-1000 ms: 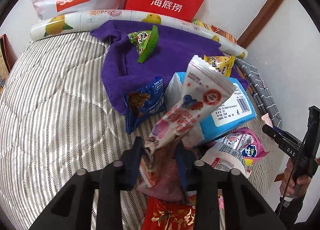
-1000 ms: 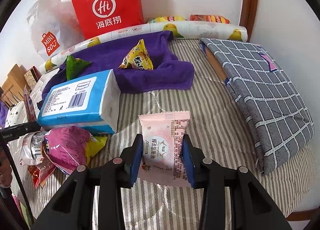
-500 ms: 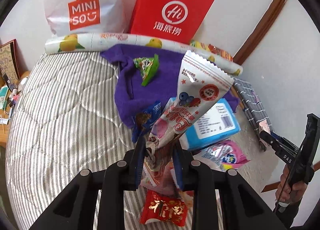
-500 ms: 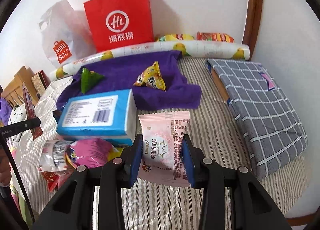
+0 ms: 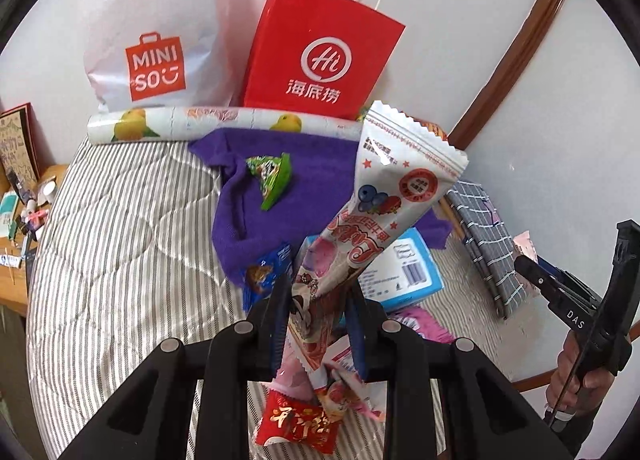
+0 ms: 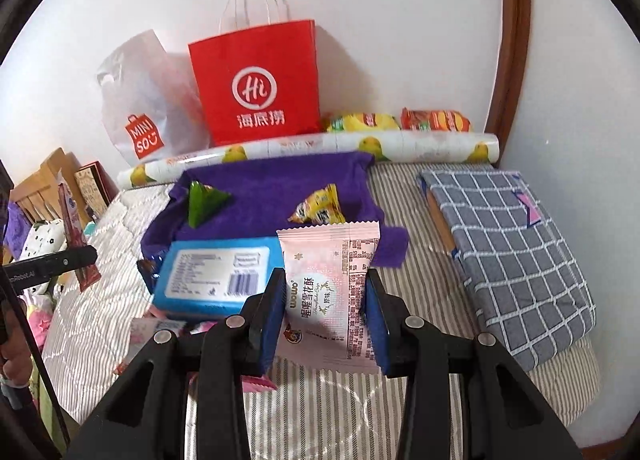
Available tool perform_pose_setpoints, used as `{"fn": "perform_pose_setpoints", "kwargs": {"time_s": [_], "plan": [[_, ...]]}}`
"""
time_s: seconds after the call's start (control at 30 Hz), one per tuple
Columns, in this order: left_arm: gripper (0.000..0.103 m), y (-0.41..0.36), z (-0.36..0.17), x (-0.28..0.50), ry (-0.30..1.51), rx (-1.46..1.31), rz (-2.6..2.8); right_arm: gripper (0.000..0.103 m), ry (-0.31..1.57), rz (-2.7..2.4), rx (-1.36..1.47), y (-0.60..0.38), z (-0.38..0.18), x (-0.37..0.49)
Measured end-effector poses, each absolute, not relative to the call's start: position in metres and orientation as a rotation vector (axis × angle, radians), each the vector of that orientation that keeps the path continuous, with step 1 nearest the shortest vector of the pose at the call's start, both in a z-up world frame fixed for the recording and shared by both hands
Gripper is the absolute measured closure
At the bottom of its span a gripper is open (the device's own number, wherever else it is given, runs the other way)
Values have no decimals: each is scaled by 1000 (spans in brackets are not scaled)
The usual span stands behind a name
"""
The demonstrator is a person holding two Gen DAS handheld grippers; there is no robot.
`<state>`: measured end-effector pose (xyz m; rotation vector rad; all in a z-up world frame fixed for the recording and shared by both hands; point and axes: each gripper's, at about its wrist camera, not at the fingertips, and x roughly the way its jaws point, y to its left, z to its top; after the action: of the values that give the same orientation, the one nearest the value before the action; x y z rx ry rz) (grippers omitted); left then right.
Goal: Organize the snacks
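Observation:
My left gripper (image 5: 318,314) is shut on a long white and pink snack packet (image 5: 384,204) and holds it up above the striped bed (image 5: 120,244). My right gripper (image 6: 326,306) is shut on a flat pink snack packet (image 6: 328,288) above the bed. A red paper bag (image 5: 320,56) (image 6: 258,84) stands against the wall. On the purple cloth (image 5: 316,180) (image 6: 272,188) lie a green triangular snack (image 5: 272,178) (image 6: 202,202) and a yellow one (image 6: 320,208). A blue snack (image 5: 266,272) and a red packet (image 5: 298,422) lie nearer.
A white Miniso bag (image 5: 156,36) stands left of the red bag. A fruit-print roll (image 6: 320,146) lies along the wall with two snack packs (image 6: 400,120) behind it. A blue tissue pack (image 6: 216,274) and a grey checked bundle (image 6: 508,240) lie on the bed.
Both grippers have risen and drawn back from the bed with their packets held. The bags at the wall now show in full.

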<state>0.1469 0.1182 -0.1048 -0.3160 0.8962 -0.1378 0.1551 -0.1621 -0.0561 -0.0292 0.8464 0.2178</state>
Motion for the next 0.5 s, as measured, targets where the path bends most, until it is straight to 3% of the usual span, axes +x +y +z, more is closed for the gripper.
{"fn": "perform_pose_setpoints", "kwargs": {"time_s": [0.5], "plan": [[78, 114, -83, 169, 879, -311, -146, 65, 810, 266, -27, -137, -37, 173]]}}
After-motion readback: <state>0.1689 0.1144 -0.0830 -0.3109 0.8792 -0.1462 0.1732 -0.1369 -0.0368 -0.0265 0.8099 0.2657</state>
